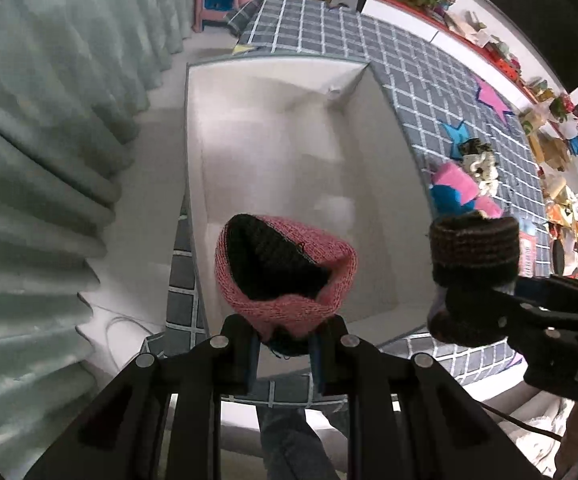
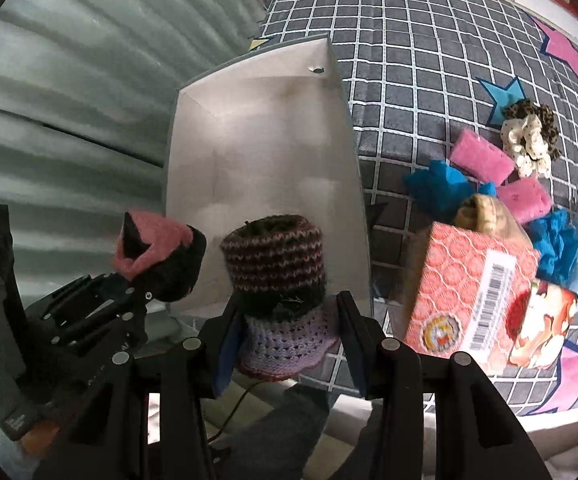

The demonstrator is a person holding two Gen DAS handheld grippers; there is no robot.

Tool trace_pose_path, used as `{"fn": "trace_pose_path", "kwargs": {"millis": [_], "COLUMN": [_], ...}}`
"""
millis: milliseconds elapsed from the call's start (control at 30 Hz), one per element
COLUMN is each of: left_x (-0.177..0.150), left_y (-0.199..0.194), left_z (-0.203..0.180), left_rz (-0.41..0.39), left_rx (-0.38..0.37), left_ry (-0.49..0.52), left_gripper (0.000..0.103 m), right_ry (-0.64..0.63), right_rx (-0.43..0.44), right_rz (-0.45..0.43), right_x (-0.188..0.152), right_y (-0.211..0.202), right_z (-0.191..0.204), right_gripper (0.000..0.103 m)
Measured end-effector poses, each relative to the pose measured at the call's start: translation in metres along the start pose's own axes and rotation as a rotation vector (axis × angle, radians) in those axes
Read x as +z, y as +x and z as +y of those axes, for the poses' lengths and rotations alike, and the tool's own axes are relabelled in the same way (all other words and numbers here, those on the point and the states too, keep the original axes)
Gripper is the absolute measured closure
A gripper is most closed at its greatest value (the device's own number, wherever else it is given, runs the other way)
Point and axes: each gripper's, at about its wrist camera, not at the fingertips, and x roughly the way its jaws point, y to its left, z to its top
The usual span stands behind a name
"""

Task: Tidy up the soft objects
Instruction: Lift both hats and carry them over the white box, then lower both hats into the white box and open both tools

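Note:
My left gripper (image 1: 285, 344) is shut on a pink knit piece with a black lining (image 1: 285, 268), held above the near end of an open white box (image 1: 273, 76). It also shows in the right wrist view (image 2: 157, 252). My right gripper (image 2: 289, 320) is shut on a knit piece with a brown striped top and a purple bottom (image 2: 277, 280), held beside the left one over the box's near edge (image 2: 345, 184). The same piece shows in the left wrist view (image 1: 473, 256).
The box sits on a grey checked cloth with star prints (image 2: 429, 40). To its right lie pink sponges (image 2: 481, 156), blue cloths (image 2: 437, 188), scrunchies (image 2: 529, 136) and an orange tissue box (image 2: 469, 296). Green curtains (image 1: 41, 160) hang at left.

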Motion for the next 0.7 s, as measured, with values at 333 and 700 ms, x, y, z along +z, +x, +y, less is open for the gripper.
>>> {"fn": "trace_pose_path", "kwargs": {"millis": [333,700], "left_x": [-0.003,-0.020], "left_y": [0.046,0.059], "left_z": [0.000,0.010], "left_rz": [0.094,0.165], "left_rx": [0.033,0.067], "left_ry": [0.049,0.158], "left_gripper": [0.081,0.081], "right_ry": [-0.076,-0.025], "right_rx": [-0.088,-0.059], "right_rz": [0.064,0.176], "right_x": [0.015,-0.006], "right_y": [0.058,0.090], "right_z": [0.016,0.011], "right_gripper": [0.056,0.056]}}
